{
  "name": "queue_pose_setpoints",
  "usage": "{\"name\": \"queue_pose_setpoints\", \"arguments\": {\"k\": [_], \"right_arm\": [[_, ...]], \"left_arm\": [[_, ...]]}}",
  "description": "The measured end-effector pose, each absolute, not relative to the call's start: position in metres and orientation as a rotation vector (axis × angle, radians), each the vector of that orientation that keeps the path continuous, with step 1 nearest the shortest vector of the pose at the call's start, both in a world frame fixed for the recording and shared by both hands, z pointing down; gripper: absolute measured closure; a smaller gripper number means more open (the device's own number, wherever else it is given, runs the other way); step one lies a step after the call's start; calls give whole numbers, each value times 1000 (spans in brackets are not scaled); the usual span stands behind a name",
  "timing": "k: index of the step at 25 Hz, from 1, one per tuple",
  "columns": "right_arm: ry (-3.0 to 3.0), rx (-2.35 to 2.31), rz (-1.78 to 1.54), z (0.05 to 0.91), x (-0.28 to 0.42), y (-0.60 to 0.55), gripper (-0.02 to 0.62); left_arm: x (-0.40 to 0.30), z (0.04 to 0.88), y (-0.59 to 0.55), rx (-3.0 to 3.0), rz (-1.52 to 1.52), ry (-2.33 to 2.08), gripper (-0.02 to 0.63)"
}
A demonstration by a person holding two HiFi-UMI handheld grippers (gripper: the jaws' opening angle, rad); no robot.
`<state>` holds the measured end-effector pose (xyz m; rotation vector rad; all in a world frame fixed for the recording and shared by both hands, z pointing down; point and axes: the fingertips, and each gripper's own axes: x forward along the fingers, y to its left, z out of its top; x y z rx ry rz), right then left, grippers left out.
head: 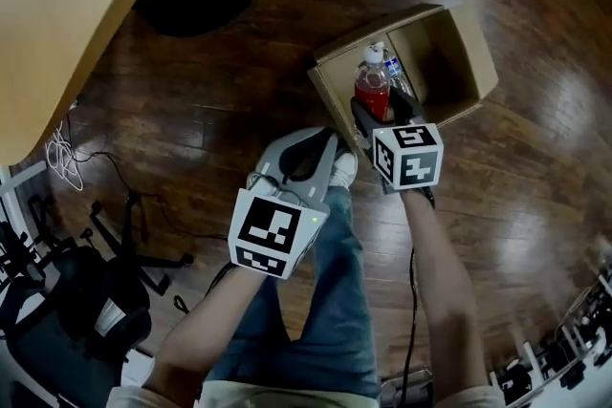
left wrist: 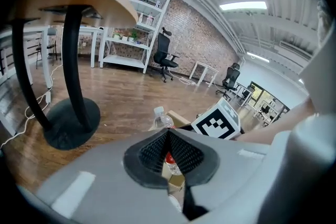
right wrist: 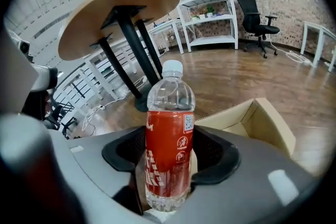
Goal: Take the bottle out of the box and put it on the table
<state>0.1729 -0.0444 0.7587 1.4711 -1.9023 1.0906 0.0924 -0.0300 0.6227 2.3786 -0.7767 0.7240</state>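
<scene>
The bottle [right wrist: 168, 113] stands upright, pinched between the pads of the right gripper [right wrist: 170, 155]. It looks lifted clear of the box [head: 473, 62] on the floor, so only placing it on the table [head: 67, 5] is left. A second bottle [head: 394, 72] (clear, blue label) is in the box, and the left gripper [left wrist: 169, 152] has its jaws pressed together, empty.

The right gripper [head: 376, 113] grips a red-labelled bottle [head: 372, 89] upright above the left end of the open cardboard box [head: 470, 53] on the wooden floor [head: 229, 100]. The left gripper [head: 323, 144] hangs just beside it, over a jeans-clad leg [head: 335, 301].
</scene>
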Motion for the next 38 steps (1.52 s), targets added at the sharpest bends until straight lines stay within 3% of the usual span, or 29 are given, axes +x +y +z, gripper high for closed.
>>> {"name": "queue_pose_setpoints", "arguments": {"k": [15,38], "right_arm": [[-2092,1670,875,506,152,-52,316],[-2442,1618,375,241,101,-46,314]], "left_arm": [[88,464,-39,2441,591,-897,609],[38,249,-52,2494,218,-1223,609]]}}
